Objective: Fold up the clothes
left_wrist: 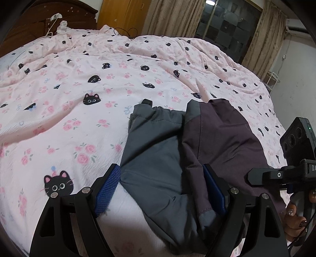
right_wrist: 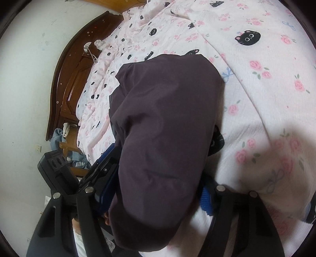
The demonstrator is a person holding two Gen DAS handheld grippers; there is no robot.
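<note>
A padded jacket in grey (left_wrist: 156, 150) and dark purple (left_wrist: 223, 138) lies on the pink cat-print bedspread (left_wrist: 79, 110). My left gripper (left_wrist: 162, 189) is open, its blue-padded fingers (left_wrist: 107, 189) straddling the jacket's near end without pinching it. In the right wrist view the purple part of the jacket (right_wrist: 164, 138) fills the middle and lies between the fingers of my right gripper (right_wrist: 158, 197). The jaws stand wide apart on either side of the cloth; its blue pads (right_wrist: 205, 199) are partly hidden. The right gripper also shows at the right edge of the left wrist view (left_wrist: 276, 176).
The bedspread is rumpled with ridges across the bed. A dark wooden headboard (right_wrist: 67, 83) stands against the wall, with clothes piled beside it (right_wrist: 63, 134). Curtains (left_wrist: 173, 17) and a window are beyond the far side of the bed.
</note>
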